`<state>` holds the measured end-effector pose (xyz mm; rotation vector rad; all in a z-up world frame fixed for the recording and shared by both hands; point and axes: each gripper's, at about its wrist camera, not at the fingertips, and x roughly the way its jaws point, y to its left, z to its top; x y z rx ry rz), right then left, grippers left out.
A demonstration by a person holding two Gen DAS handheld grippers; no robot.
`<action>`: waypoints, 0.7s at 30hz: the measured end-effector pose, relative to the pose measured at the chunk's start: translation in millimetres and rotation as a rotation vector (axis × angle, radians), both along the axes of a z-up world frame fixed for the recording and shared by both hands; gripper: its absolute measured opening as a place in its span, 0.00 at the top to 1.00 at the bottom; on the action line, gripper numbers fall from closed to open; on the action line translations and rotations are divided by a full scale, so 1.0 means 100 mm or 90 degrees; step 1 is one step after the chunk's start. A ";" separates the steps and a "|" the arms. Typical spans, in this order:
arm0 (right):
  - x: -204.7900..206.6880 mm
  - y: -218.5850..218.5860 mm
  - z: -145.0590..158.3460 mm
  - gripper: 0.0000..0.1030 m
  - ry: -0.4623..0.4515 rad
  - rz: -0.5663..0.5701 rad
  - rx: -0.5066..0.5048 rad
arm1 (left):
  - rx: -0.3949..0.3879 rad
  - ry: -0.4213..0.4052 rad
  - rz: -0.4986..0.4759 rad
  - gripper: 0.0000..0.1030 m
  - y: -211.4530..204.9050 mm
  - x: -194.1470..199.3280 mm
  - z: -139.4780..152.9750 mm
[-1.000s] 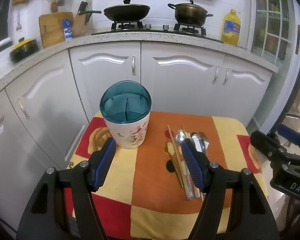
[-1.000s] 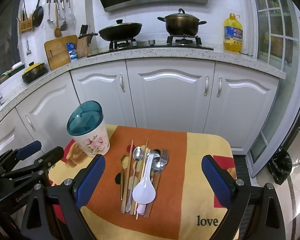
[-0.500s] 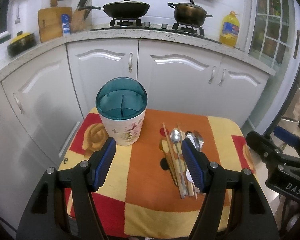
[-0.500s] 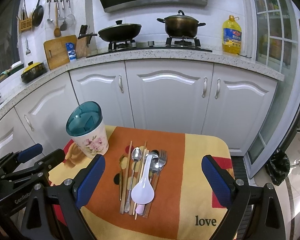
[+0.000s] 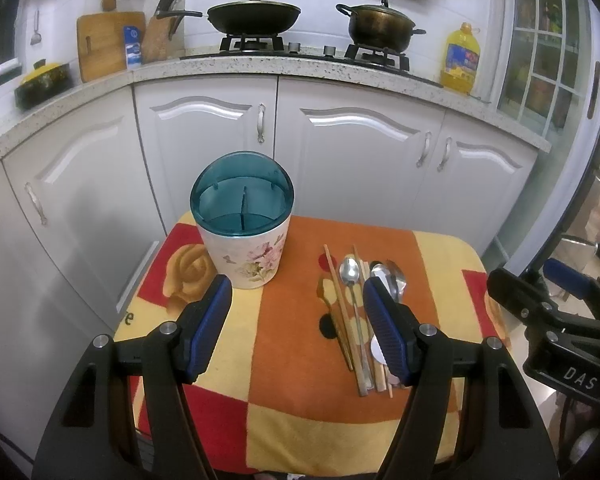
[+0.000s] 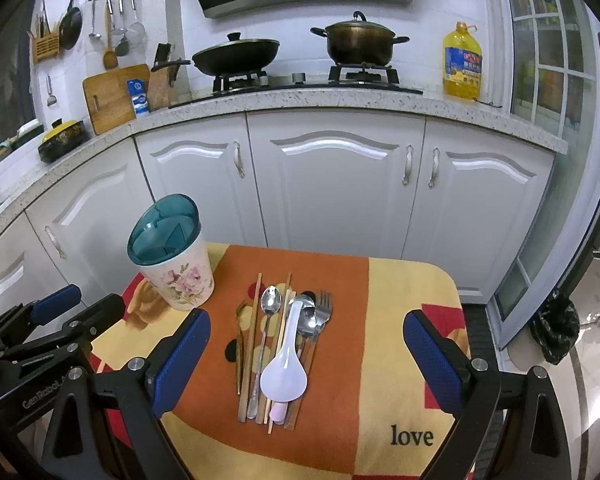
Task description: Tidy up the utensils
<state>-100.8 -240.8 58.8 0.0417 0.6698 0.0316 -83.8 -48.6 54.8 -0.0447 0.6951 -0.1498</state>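
A floral utensil holder (image 5: 245,229) with a teal divided lid stands upright at the back left of a small cloth-covered table (image 5: 292,344); it also shows in the right wrist view (image 6: 172,258). A pile of utensils lies to its right: a white ceramic spoon (image 6: 286,368), a metal spoon (image 6: 269,308), a fork (image 6: 323,312) and wooden chopsticks (image 6: 254,332). The metal spoon (image 5: 350,276) and chopsticks (image 5: 340,312) show in the left wrist view. My left gripper (image 5: 296,324) is open and empty above the table front. My right gripper (image 6: 306,354) is open and empty, over the pile.
White kitchen cabinets (image 6: 332,192) and a speckled counter (image 6: 300,100) with a wok, a pot and an oil bottle (image 6: 462,64) stand behind the table. A glass door (image 6: 552,120) is on the right. A black bag (image 6: 554,328) lies on the floor.
Both views have drawn back and risen a little from the table. The utensils and the holder have not moved. Both grippers stay open.
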 end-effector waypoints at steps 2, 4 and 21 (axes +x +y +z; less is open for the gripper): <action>0.00 -0.02 -0.01 0.06 0.003 -0.001 0.003 | 0.000 0.003 -0.001 0.34 0.00 0.01 -0.01; 0.00 -0.03 -0.01 0.06 0.005 -0.003 0.005 | 0.001 0.007 0.000 0.34 0.00 0.02 -0.02; 0.03 -0.02 -0.04 0.06 0.011 -0.001 0.007 | 0.005 0.009 0.002 0.34 -0.01 0.02 -0.06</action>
